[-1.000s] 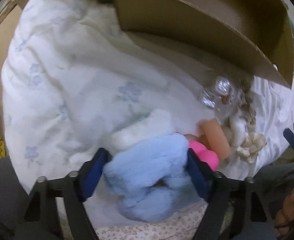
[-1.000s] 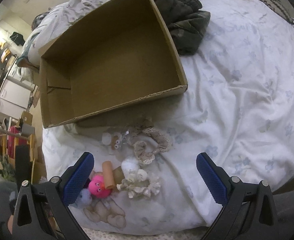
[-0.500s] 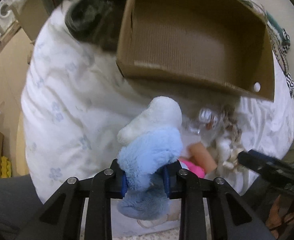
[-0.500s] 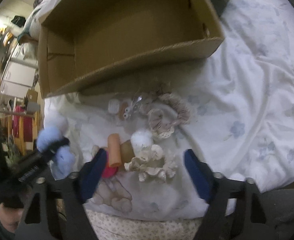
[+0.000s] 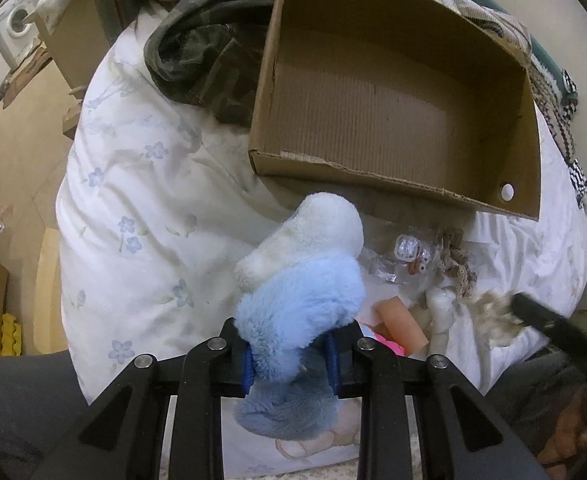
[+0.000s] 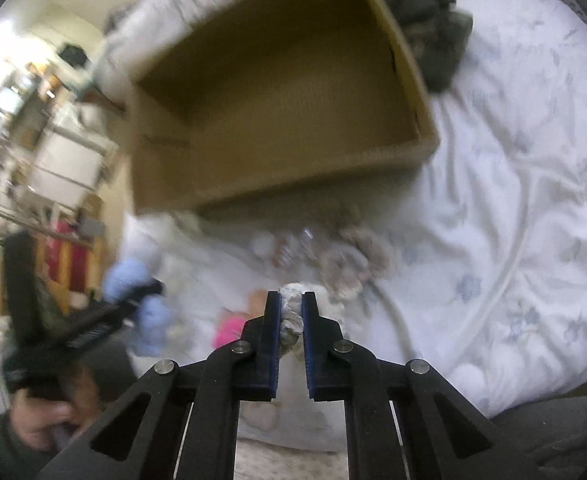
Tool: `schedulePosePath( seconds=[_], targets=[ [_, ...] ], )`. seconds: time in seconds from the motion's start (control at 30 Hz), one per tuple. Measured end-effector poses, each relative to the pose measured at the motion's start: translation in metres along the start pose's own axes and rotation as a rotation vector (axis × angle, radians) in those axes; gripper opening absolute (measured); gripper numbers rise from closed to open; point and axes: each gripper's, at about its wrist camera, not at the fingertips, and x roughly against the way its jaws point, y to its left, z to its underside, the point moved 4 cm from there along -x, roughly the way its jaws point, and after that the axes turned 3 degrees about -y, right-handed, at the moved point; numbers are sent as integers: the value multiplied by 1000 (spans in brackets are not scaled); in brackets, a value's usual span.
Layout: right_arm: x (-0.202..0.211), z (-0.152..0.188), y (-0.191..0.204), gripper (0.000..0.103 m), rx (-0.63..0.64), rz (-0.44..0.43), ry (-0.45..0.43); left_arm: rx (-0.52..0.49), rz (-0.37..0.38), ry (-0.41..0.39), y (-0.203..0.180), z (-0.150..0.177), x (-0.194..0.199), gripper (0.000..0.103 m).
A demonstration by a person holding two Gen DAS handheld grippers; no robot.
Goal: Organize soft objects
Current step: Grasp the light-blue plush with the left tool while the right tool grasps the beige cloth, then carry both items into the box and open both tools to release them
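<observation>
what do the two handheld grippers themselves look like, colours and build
Both the left gripper and the right gripper are matte black, with angular linkage arms joined by round silver pivot pins. The jaws carry blue pads on their inner faces. No cables or markings show in the wrist views.

Bed (image 5: 133, 184) with white floral quilt carrying all items.
Open cardboard box (image 5: 393, 92) is sitting on the quilt, a dark camouflage garment (image 5: 201, 60) lying against its side; small soft items (image 5: 433, 280), among them a pink toy (image 6: 229, 326), are lying clustered before the box.
</observation>
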Motion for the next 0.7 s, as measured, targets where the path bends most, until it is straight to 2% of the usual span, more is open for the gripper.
schedulePosePath(
  seconds=[0.1,0.4,0.53,0.7],
  targets=[
    [16,-3,3,12,-3,-57,-59,1,7,-20,-1,0,7,24],
    [18,-5,10,12,3,-74,-75,-9,9,-112,-3,-5,38,24],
    [22,-5,11,12,30,-46,-77,-28,-9,-157,-8,-18,50,24],
    [27,-21,19,12,66,-39,-92,-72,-8,-196,-23,-55,63,24]
  ],
)
